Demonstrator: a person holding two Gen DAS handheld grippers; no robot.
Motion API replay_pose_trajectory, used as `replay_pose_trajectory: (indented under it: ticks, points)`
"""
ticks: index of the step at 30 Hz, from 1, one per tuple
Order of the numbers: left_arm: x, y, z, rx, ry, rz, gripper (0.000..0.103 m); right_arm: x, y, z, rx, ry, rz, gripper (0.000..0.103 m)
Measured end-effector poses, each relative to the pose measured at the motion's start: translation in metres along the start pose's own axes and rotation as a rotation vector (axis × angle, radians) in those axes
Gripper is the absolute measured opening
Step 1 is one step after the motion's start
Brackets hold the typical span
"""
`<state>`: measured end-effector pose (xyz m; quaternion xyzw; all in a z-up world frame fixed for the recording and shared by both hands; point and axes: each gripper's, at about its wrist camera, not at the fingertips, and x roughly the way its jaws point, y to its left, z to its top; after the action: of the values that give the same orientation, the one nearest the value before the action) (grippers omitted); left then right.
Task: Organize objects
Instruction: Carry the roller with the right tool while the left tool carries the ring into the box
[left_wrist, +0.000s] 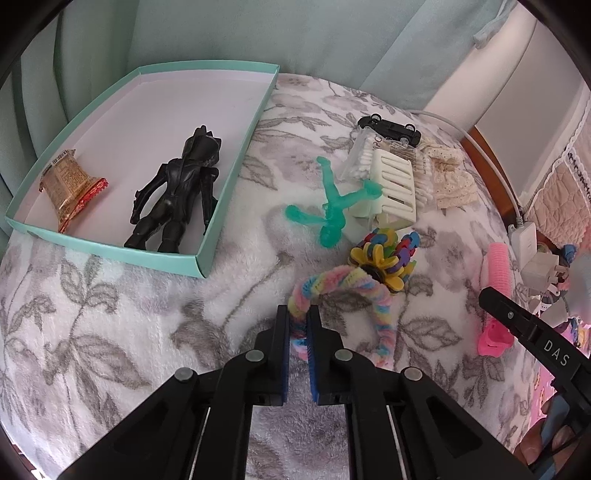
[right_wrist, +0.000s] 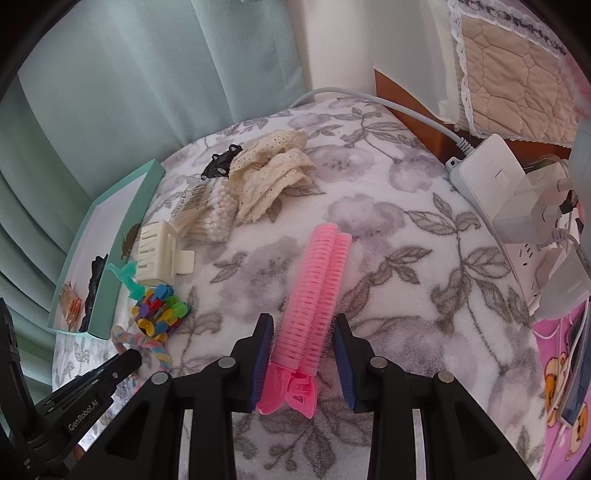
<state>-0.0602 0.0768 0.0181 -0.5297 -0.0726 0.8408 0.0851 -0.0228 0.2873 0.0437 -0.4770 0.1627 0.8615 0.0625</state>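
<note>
Our left hand-held gripper (left_wrist: 298, 325) reaches low over the floral blanket (left_wrist: 110, 314), pinching the pastel chenille stem (left_wrist: 347, 284) right of the teal box (left_wrist: 218, 206); our right hand-held gripper (right_wrist: 303, 332) straddles the pink hair roller clip (right_wrist: 314, 291), fingers spread.

- Teal box (left_wrist: 236, 162): 1. Holds 2 items: 1 black figure (left_wrist: 177, 192), 1 snack packet (left_wrist: 70, 184).
- Green translucent figure (left_wrist: 332, 206): 1.
- Black toy car (left_wrist: 389, 127): 1.
- Cotton swab pack (right_wrist: 218, 214): 1.
- Cream claw clip (left_wrist: 391, 192): 1.
- Lace trim bundle (right_wrist: 273, 177): 1.
- Multicoloured clip cluster (right_wrist: 160, 308): 1; pieces too small to count.
- Pastel pipe-cleaner twist (left_wrist: 347, 291): 1.
- Pink roller clip (right_wrist: 314, 295): 1, with 2 rollers.
- Grippers: 2.
</note>
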Motion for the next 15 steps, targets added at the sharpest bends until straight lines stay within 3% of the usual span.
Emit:
replay_pose_trajectory:
  ticks: [7, 15]
  points:
    - [-0.009, 0.007, 0.000, -0.022, -0.009, -0.049, 0.007, -0.007, 0.009, 0.003, -0.015, -0.012, -0.006, 0.035]
    - [-0.038, 0.019, 0.017, -0.052, -0.087, -0.101, 0.007, -0.022, 0.035, 0.014, -0.058, -0.056, 0.002, 0.035]
